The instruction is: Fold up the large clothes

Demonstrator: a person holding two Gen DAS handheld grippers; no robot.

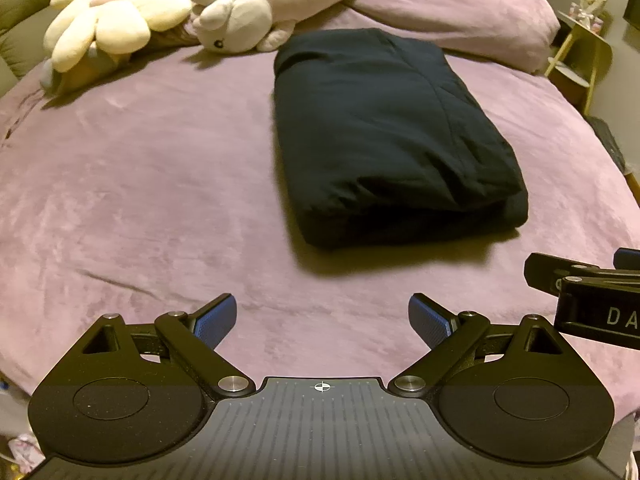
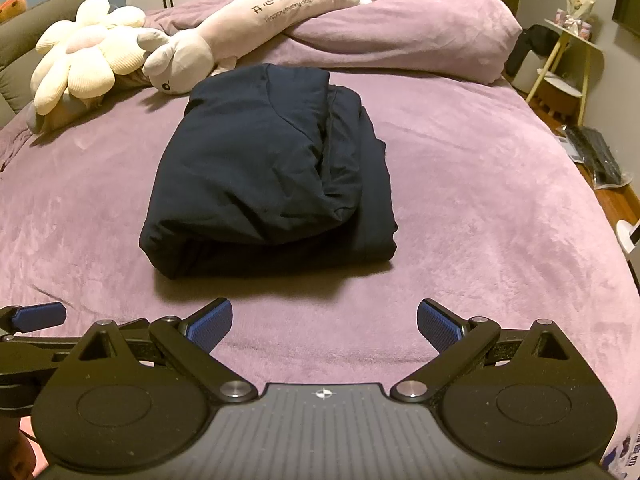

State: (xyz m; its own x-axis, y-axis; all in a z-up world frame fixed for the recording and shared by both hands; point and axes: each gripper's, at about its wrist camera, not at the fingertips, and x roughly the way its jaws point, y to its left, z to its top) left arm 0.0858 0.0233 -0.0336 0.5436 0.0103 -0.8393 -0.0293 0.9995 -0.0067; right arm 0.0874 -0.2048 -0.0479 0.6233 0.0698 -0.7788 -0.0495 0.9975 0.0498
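On the mauve bed cover [image 2: 460, 184], in its middle stretch, lay the dark navy garment [image 2: 264, 176], already folded into a thick, roughly rectangular bundle with its layers stacked and one rounded fold showing along the near edge. Beyond the garment's far end rested a long pale plush animal [image 2: 224, 36], nearly touching it, and to the far left of the garment a cream flower-shaped cushion [image 2: 80, 64]. Behind the garment to the right, a bunched duvet [image 2: 420, 36] in the same mauve ran across the bed.

Nearer than the garment, and clear of it, hovered both tools: the left gripper [image 1: 322, 320] and the right gripper [image 2: 324, 324], each with its jaws spread wide and nothing between them. The two were close beside each other, the garment ahead of both.

Judged from how the bundle sat, folding looked essentially finished, with this the release-and-retreat stage. Any further move would likely call only for a light tidy of the slightly uneven right-hand layers, taking care not to drag the stack apart.
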